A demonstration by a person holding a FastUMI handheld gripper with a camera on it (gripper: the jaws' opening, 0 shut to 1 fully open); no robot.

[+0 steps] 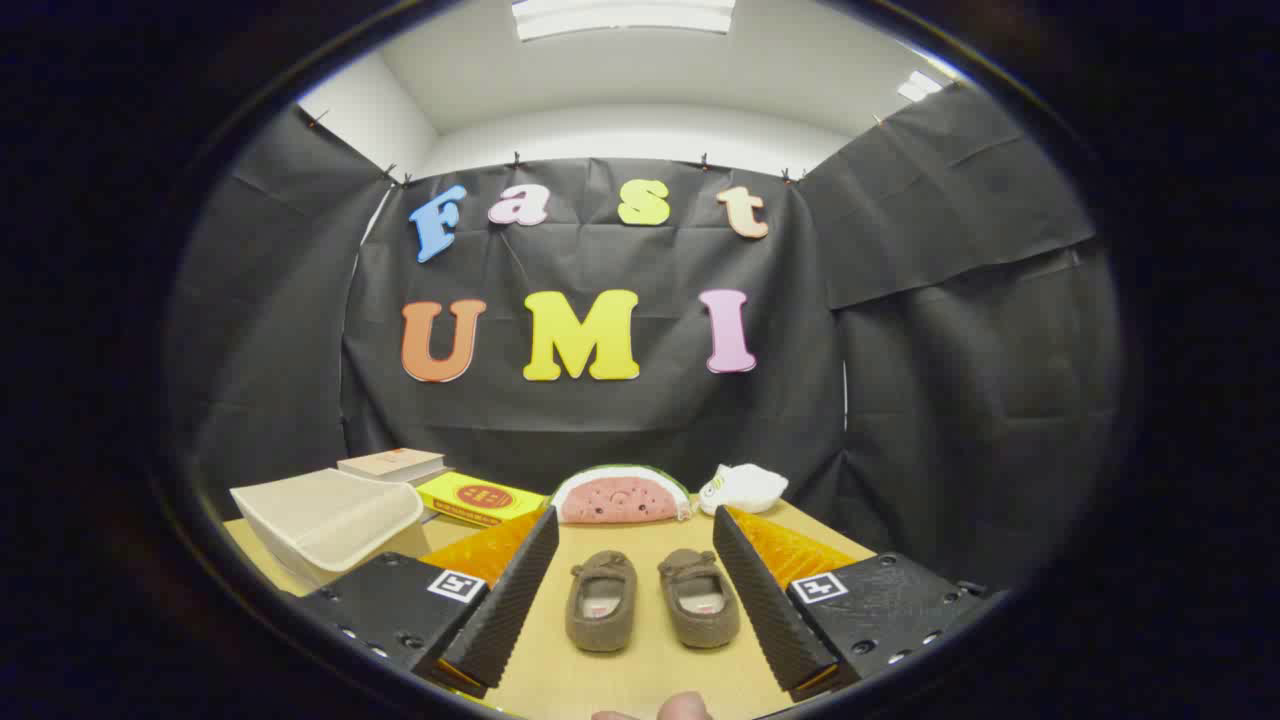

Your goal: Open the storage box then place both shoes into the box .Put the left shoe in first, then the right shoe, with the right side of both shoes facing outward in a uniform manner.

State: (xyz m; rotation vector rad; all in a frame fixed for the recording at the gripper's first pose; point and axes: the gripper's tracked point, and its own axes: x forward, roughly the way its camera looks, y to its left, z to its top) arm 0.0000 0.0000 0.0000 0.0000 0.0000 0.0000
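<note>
Two small brown slip-on shoes lie side by side on the wooden table (pixel 640 680), toes pointing away, in the gap between my fingers. The left shoe (pixel 600 600) and the right shoe (pixel 698 597) sit a little apart from each other. My gripper (pixel 636 530) is open, its fingers wide on either side of the pair and touching neither. The translucent storage box (pixel 325 520) stands to the left beyond my left finger (pixel 505 600), its lid shut as far as I can tell.
A watermelon-slice plush (pixel 620 495) lies beyond the shoes, with a white plush (pixel 743 488) to its right. A yellow box (pixel 478 498) and a stack of books (pixel 392 465) sit behind the storage box. A person's fingertips (pixel 680 708) show at the near edge.
</note>
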